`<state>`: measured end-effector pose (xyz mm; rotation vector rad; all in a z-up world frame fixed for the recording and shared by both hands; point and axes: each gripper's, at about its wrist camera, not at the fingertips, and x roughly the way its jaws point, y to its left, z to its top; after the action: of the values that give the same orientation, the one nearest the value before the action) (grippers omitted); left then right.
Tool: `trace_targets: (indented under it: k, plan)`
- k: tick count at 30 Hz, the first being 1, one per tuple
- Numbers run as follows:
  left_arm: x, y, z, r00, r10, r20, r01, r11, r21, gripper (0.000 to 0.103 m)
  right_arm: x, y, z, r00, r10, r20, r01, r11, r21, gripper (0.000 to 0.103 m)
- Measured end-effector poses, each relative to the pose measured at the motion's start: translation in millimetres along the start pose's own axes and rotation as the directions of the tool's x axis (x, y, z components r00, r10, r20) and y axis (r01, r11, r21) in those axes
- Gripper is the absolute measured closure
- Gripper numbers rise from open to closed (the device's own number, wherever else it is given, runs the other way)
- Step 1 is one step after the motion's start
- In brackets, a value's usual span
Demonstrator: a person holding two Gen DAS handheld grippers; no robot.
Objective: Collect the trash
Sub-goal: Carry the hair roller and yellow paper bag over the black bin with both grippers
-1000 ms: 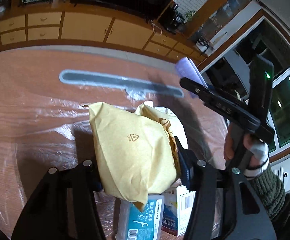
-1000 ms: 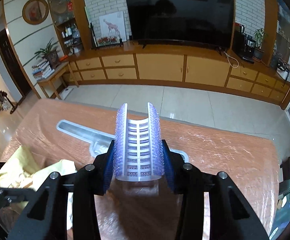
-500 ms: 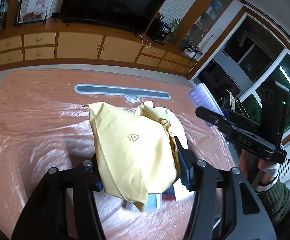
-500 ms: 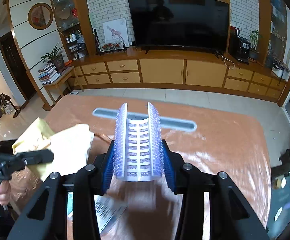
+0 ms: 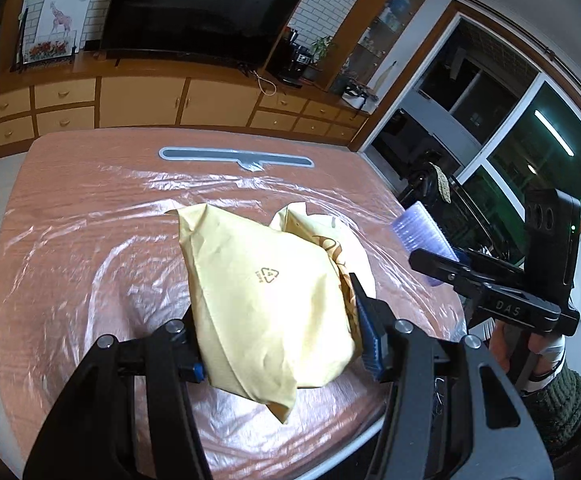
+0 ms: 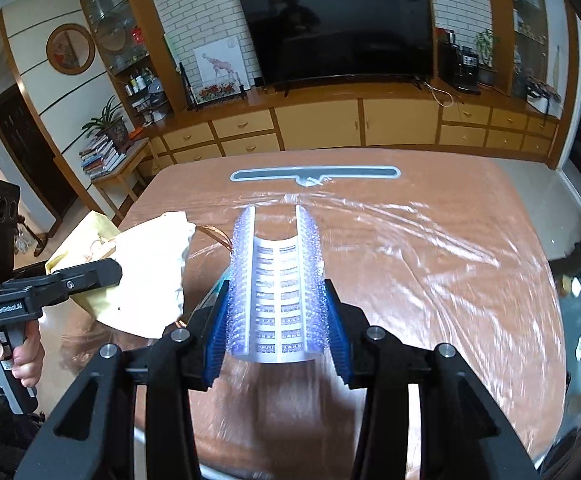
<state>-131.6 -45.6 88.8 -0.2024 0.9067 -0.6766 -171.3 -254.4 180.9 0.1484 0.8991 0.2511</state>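
Both hands carry their catch above the plastic-covered counter (image 5: 70,240). In the left wrist view the left tool (image 5: 280,328) fills the lower centre of the frame, its blue pads pressed on either side of a crumpled yellow paper bag (image 5: 266,304), which bulges up and away from the jaws with a white paper piece (image 5: 354,240) tucked behind it. The bag hangs clear of the counter, its lower corner drooping toward the bottom of the frame.

In the right wrist view the right tool (image 6: 276,320) sits at lower centre, clamped narrowly on a curved, translucent purple plastic strip with bristly edges (image 6: 276,280). The strip's long axis runs straight up the frame, in line with the fingers, and its far end stands free above the counter.

The two loads lie side by side: in the right wrist view the yellow bag appears at centre left, just beside the strip; in the left wrist view the strip pokes up at centre right, held by the other tool. No bin or bag for the rubbish shows in either picture, so which hand is nearer the drop point cannot be told. The counter ahead bears only a long grey slot (image 6: 314,174) near its far edge. Judged from this, both pieces are picked up and are due to go off the counter together.
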Motion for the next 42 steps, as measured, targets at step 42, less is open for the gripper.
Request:
trace_targets:
  k: [42]
  plan:
    - [4.3,-112.9,-216.2,0.951,0.240,-0.195,-0.221,0.969,0.111,0.047,-43.9,8.6,-208.6,0.931,0.153,-0.331,-0.201,0.973,-0.114,0.061]
